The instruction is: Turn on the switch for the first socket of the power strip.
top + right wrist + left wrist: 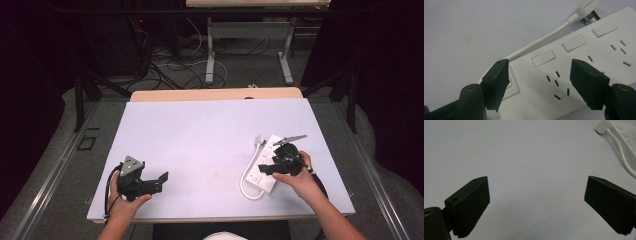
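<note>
The right hand-held gripper (537, 82) hovers just over the near end of a white power strip (584, 62), jaws spread, one over the strip's left edge, the other above its socket face. No pad presses on the strip, and nothing is pinched. In the high view the same right hand-held gripper (281, 162) sits over the strip at the right side of the surface (200, 145).

The step in hand looks like a release or a fresh approach to the strip. To do it well, the jaws should stay square to the strip's two long edges and centred across its width, so that a close would bear evenly on both sides and not skid it over the smooth surface. The pads should keep off the rocker switches (574, 43) just ahead of the jaws.

The strip lies flat, sockets up. Its long axis runs away from the right hand-held gripper, up and to the right in its own view. Its white cable (539, 42) leaves the near end, beside the left jaw, and ends at a plug (586, 8) beside the far end.

Well apart to the left, the left hand-held gripper (536, 205) rests with jaws wide and empty.
</note>
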Tool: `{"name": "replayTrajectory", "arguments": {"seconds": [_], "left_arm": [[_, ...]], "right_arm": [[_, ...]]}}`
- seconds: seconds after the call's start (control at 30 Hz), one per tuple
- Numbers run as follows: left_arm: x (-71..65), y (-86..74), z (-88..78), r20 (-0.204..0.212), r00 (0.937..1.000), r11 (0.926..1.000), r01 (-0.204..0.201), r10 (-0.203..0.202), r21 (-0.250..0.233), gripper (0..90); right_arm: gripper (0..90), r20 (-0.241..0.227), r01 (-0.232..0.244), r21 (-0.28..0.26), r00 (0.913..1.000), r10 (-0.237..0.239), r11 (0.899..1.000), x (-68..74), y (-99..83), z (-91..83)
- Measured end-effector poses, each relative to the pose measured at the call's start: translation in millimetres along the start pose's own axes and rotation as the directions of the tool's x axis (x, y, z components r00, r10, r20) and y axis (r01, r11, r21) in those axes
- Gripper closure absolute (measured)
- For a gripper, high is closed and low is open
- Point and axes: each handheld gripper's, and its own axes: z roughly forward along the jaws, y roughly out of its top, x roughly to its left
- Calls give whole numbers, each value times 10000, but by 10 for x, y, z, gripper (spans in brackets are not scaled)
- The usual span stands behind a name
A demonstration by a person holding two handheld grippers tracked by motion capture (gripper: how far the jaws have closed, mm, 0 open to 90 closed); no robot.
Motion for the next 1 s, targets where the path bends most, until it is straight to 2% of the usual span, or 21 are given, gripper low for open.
{"name": "replayTrajectory", "arguments": {"seconds": [0.13, 0.23, 0.37, 0.57, 0.77, 0.87, 0.93, 1.0], "left_arm": [[3, 1, -1, 3, 10000, 10000, -2, 2, -8, 59], [3, 1, -2, -5, 10000, 10000, 1, -1, 2, 59], [2, -1, 0, -9, 10000, 10000, -6, 6, 8, 59], [12, 0, 0, -39, 10000, 10000, -84, 84, 42, 59], [5, -3, 5, -28, 10000, 10000, -1, 1, 47, 59], [10, -1, 2, -59, 10000, 10000, -75, 75, 55, 59], [9, -2, 2, -70, 9999, 10000, -76, 77, 54, 59], [8, -3, 4, -69, 9999, 10000, -79, 80, 60, 59]], "right_arm": [[310, 90, -55, -57, 9999, 56, 10000, -33, -7, -38], [308, 349, -53, -199, 9994, 60, 9998, -70, -18, -86], [273, 517, -74, -496, 9986, 100, 9987, -129, -44, -145], [164, 668, -471, -835, 9964, 528, 9954, -243, -101, -206], [133, 1031, -855, -1001, 9900, 958, 9913, -366, -196, -250], [101, 1121, -925, -1071, 9882, 1044, 9899, -389, -224, -246], [26, 1203, -821, -1124, 9881, 956, 9903, -424, -266, -239], [4, 1283, -787, -1165, 9873, 935, 9901, -436, -280, -235]]}}
